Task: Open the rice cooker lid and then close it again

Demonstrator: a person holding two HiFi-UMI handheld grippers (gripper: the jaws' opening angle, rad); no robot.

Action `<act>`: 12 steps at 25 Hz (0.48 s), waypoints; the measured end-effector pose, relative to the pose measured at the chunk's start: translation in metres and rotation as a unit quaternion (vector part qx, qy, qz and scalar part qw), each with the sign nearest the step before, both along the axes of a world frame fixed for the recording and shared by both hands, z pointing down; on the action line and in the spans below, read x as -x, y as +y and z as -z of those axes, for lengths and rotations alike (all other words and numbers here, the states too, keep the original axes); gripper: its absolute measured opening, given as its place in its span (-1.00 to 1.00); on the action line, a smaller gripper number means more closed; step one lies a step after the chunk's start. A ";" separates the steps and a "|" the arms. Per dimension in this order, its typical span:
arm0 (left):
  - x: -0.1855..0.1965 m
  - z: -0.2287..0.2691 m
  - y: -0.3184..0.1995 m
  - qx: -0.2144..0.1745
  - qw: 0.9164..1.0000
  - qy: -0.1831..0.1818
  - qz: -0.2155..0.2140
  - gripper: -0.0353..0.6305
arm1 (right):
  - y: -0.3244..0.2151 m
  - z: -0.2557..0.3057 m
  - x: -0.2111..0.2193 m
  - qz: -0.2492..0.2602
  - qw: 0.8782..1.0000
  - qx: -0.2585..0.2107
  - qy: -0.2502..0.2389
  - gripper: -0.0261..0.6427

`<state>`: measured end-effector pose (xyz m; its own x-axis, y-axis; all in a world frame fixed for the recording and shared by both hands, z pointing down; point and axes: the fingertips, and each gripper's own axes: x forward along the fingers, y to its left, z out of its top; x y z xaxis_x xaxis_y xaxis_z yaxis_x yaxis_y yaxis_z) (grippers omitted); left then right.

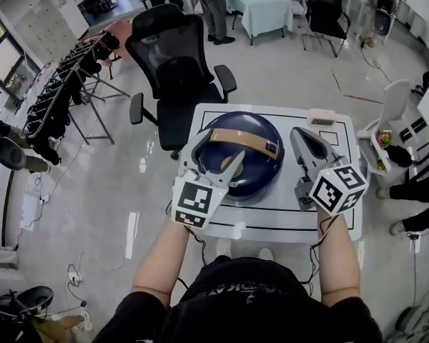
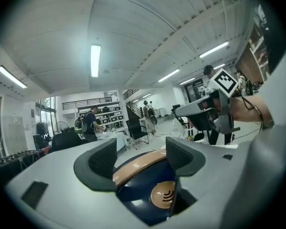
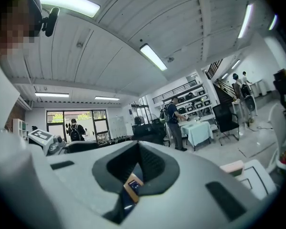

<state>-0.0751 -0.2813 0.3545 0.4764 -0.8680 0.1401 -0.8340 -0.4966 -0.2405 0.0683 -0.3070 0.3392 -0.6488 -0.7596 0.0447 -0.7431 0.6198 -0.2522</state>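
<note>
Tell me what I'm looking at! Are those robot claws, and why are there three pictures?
They're not a robot. A person holds a claw tool, called a gripper, in each hand. One picture comes from a camera on the person's head, looking down. The other two come from little cameras riding on each gripper, looking along its two jaws. On the white table sits a round blue rice cooker with its lid down and a tan handle across the top. A small pink thing lies at the table's far edge; I can't tell what it is. The left gripper has its jaws apart, with the handle showing between them but not squeezed. The right gripper is shut, holds nothing, and is beside the cooker.
</note>
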 end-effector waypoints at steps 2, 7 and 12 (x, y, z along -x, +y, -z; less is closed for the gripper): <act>0.001 -0.006 -0.004 0.002 1.000 -0.017 -0.013 0.06 | -0.002 -0.004 0.004 -0.007 1.000 0.007 0.001 -0.92; -0.002 -0.026 -0.013 0.006 0.996 -0.072 -0.044 0.06 | -0.005 -0.019 0.013 -0.020 0.999 0.027 0.006 -0.92; -0.009 -0.044 -0.022 0.012 0.988 -0.128 -0.081 0.05 | -0.011 -0.042 0.022 -0.034 0.998 0.057 0.014 -0.92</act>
<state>-0.0663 -0.3032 0.3986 0.5552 -0.7779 0.2943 -0.6563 -0.6271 -0.4195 0.0464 -0.3178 0.3813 -0.5926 -0.7912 0.1510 -0.7908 0.5358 -0.2960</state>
